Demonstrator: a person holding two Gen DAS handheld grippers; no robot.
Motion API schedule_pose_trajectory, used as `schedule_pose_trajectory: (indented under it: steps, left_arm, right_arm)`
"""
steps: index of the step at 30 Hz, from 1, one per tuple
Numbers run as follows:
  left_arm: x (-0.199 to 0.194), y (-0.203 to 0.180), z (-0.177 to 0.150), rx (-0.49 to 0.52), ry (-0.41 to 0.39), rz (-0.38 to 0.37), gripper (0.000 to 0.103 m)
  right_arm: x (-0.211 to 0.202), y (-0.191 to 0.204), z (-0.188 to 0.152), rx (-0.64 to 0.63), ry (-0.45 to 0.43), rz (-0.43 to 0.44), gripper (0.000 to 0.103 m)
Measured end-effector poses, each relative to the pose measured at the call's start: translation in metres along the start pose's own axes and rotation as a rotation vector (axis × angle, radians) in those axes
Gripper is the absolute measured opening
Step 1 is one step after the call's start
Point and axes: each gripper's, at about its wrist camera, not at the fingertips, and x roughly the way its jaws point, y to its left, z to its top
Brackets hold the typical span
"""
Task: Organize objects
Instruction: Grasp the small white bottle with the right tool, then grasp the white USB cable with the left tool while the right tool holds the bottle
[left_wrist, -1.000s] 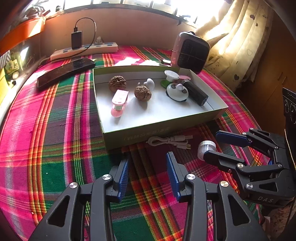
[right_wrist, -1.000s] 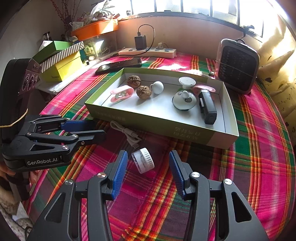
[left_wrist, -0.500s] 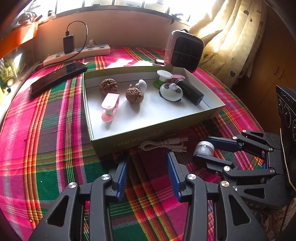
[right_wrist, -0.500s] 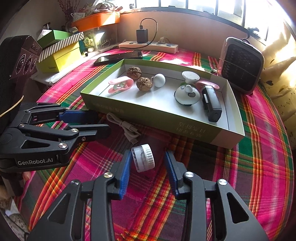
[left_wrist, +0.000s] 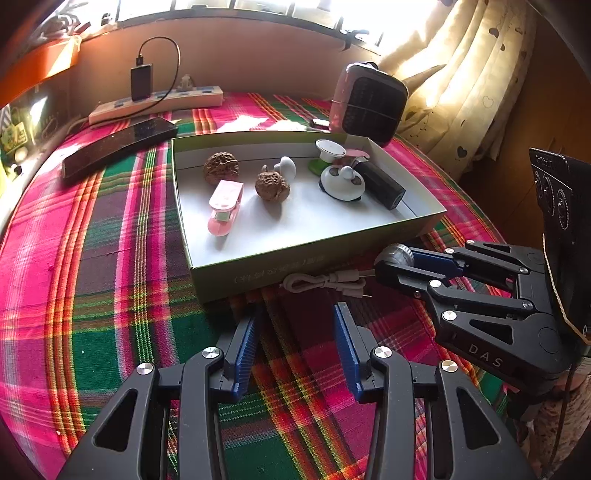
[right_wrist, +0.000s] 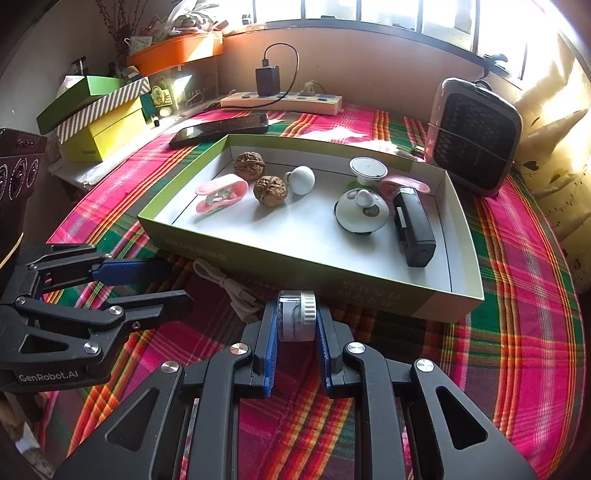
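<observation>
A small clear jar with a white ribbed lid (right_wrist: 297, 314) is pinched between the blue pads of my right gripper (right_wrist: 295, 317), just in front of the box. The left wrist view shows the same jar (left_wrist: 397, 253) at the tip of the right gripper (left_wrist: 391, 264). The shallow green box (left_wrist: 295, 260) holds two walnuts (left_wrist: 272, 186), a pink clip (left_wrist: 225, 206), a white knob, a round white piece (left_wrist: 341, 184) and a black device (left_wrist: 380, 184). My left gripper (left_wrist: 297, 321) stands open over bare plaid cloth, nothing between its fingers. A coiled white cable (left_wrist: 325, 282) lies by the box's front wall.
A small heater (right_wrist: 472, 136) stands behind the box's right end, with a curtain beyond it. A power strip with a charger (right_wrist: 284, 99) and a dark phone (right_wrist: 221, 129) lie at the back. Stacked green and yellow boxes (right_wrist: 96, 114) sit far left.
My right gripper's fingers closed from wide apart onto the jar, which now stands upright between the pads near the box. The left gripper stayed open and in place.
</observation>
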Motion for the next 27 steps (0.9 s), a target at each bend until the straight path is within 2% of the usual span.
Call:
schedule_pose_trajectory:
  steps: [9,27]
  left_arm:
    - [-0.003,0.006,-0.002,-0.036,0.001,-0.027,0.039]
    - [-0.011,0.016,-0.009,-0.103,0.011,-0.032,0.039]
  right_arm:
    - [0.001,0.009,-0.001,-0.024,0.015,0.036,0.02]
    - [-0.002,0.035,-0.007,-0.07,0.032,0.119,0.02]
